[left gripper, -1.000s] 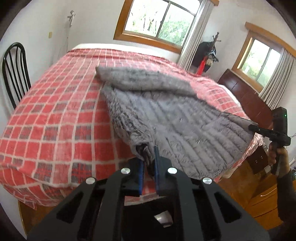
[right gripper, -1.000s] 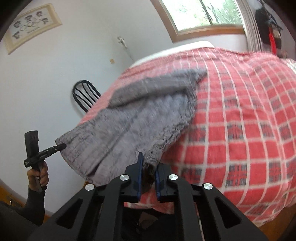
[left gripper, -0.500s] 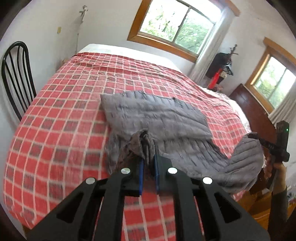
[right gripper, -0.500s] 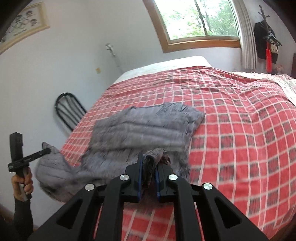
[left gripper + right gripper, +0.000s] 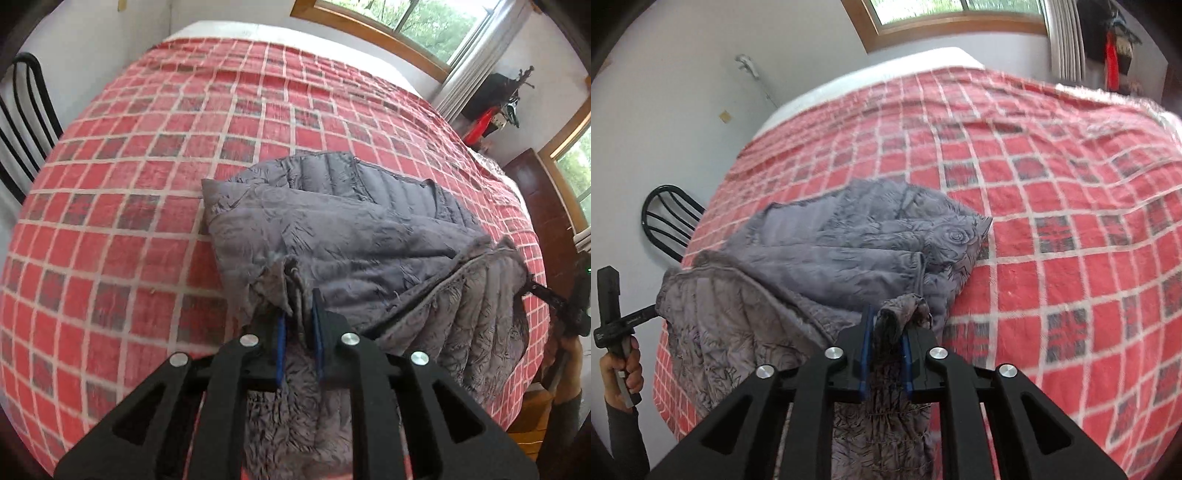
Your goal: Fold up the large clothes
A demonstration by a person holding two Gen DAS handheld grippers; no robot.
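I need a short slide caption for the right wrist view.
Right gripper pinching the gray jacket's hem over a red checked bedspread.

Left gripper (image 5: 298,317) pinching the grey quilted jacket (image 5: 354,236)

The jacket lies doubled over on a red checked bedspread (image 5: 147,166); the right gripper (image 5: 554,299) grips its far corner at the bed's right edge.

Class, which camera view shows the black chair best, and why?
The right wrist view: the chair shows its whole curved backrest beside the bed. In the left wrist view, the frame edge cuts it off, leaving only part of the back.
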